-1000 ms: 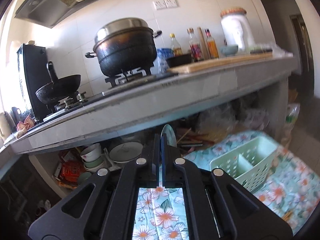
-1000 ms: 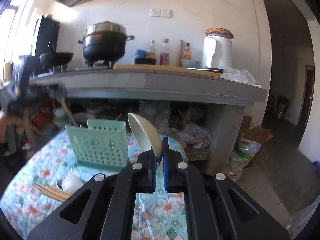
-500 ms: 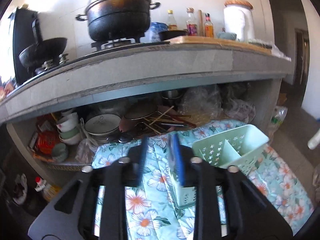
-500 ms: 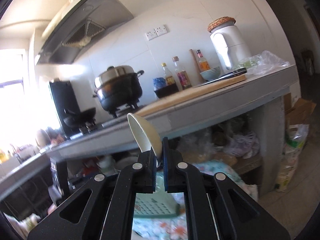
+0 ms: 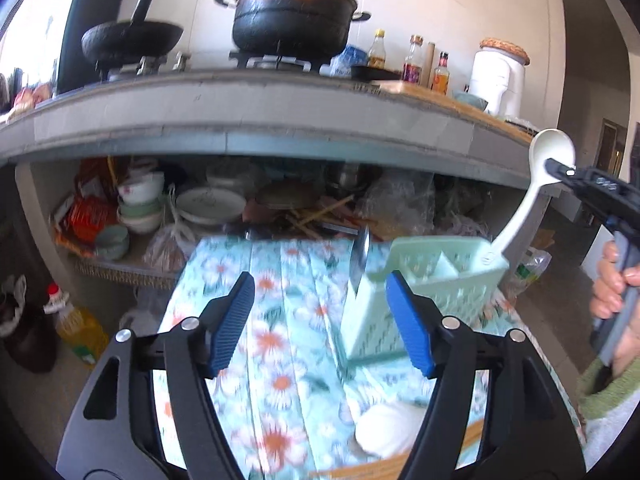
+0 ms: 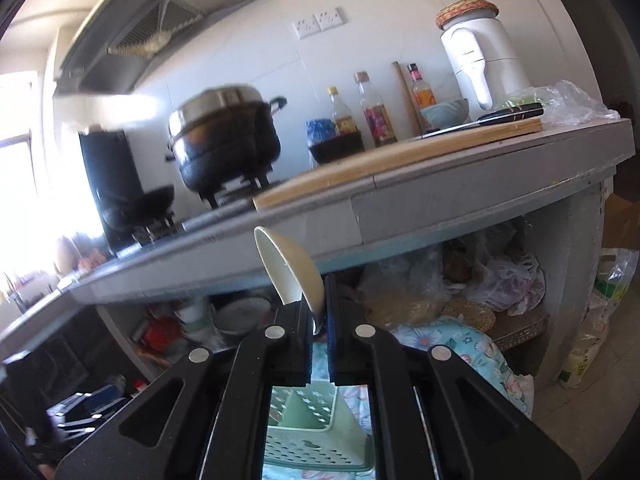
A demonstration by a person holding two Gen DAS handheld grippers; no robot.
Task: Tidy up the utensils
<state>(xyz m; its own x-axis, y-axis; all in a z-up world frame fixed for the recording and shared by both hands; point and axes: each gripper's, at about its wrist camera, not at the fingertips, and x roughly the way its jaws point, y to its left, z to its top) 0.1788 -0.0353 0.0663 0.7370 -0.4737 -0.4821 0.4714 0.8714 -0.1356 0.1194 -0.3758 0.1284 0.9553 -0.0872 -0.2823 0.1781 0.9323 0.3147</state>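
Gripping the white spoon (image 5: 534, 196) by its bowl, the right gripper (image 6: 319, 320) has its jaws pinched narrow on it, so the handle hangs free, pointing down toward 7 o'clock at the far corner of the green utensil basket (image 5: 436, 276) — probably to drop it handle-first into a compartment. The left gripper (image 5: 320, 320) stands wide with nothing between its blue pads (image 5: 234, 316); its jaws have just been opening, and something thin and metallic (image 5: 360, 256) stands blurred at the basket's near corner. More white spoons (image 5: 384, 426) and chopsticks (image 5: 360, 470) wait on the floral cloth (image 5: 276, 344) at 5 o'clock.
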